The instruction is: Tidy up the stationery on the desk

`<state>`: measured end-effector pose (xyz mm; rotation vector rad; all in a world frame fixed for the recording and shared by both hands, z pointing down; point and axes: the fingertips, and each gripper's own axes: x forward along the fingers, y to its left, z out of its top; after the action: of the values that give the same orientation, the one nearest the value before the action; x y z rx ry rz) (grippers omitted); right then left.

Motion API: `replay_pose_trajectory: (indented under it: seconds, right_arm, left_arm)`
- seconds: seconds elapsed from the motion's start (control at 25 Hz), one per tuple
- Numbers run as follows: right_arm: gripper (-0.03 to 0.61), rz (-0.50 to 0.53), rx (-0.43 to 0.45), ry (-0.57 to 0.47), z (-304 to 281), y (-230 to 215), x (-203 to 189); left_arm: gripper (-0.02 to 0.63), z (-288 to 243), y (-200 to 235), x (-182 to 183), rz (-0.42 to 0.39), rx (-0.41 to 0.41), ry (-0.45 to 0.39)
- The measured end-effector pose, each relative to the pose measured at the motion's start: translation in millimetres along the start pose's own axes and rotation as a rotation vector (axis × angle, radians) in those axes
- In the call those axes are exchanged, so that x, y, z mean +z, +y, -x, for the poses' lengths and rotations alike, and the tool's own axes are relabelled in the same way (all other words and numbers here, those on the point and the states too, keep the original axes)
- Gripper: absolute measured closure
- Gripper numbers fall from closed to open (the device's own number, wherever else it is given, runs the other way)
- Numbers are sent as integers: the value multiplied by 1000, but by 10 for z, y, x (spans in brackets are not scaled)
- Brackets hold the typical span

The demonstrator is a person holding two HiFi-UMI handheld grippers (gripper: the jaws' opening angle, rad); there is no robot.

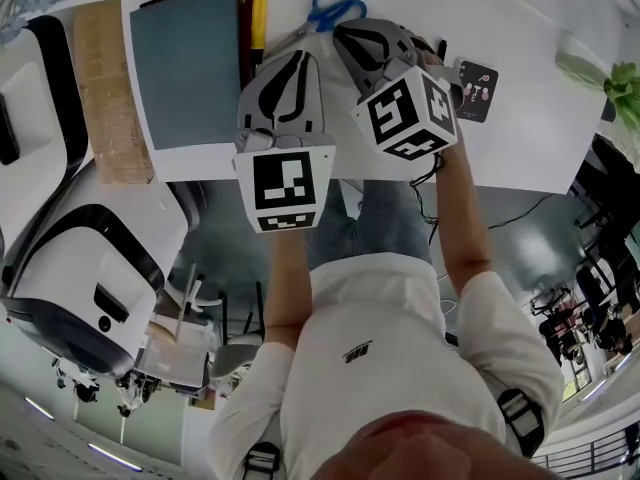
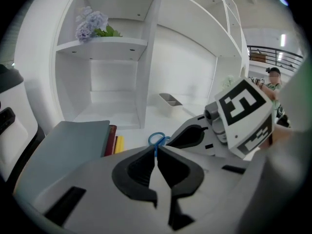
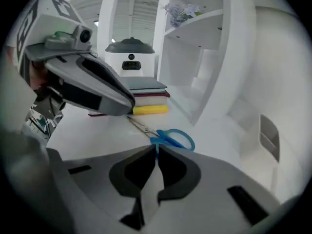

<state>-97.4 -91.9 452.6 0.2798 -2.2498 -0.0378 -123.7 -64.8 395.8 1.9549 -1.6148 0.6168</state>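
Observation:
Blue-handled scissors (image 1: pixel 335 6) lie on the white desk (image 1: pixel 530 128), blades pointing toward a yellow marker (image 1: pixel 259 16). The marker rests beside a dark red book and a grey folder (image 1: pixel 187 63). My left gripper (image 1: pixel 297 56) hovers just short of the scissors, jaws shut and empty. To its right my right gripper (image 1: pixel 341 34) is shut with nothing held, close to the blue handles. From the left gripper (image 2: pixel 156 148) the scissors (image 2: pixel 157 139) peek past the jaw tips. Ahead of the right gripper (image 3: pixel 156 148), the scissors (image 3: pixel 173 138) and marker (image 3: pixel 150 110) lie in plain sight.
A small black card (image 1: pixel 476 91) lies right of the grippers. A brown strip (image 1: pixel 110 88) borders the folder, with a white machine (image 1: pixel 60 218) beyond it. White shelves hold purple flowers (image 2: pixel 92 23) and a small tray (image 2: pixel 170 100). A green plant (image 1: pixel 612 80) stands at the far right.

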Motion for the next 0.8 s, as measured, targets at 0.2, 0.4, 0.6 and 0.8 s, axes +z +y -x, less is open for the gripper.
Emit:
replay_pose_trajectory:
  seconds: [0.2, 0.4, 0.6, 0.8]
  right_arm:
    - [568, -18, 4, 23, 177, 41, -207]
    - [569, -25, 7, 54, 351, 92, -435]
    - [569, -40, 0, 82, 522, 134, -638]
    - [569, -59, -20, 110, 690, 148, -843]
  left_arm:
    - [614, -140, -112, -36, -35, -30, 30]
    - [614, -276, -227, -143, -73, -55, 77]
    - [614, -348, -359, -318, -114, -87, 154]
    - [614, -402, -580, -502, -156, -153, 229]
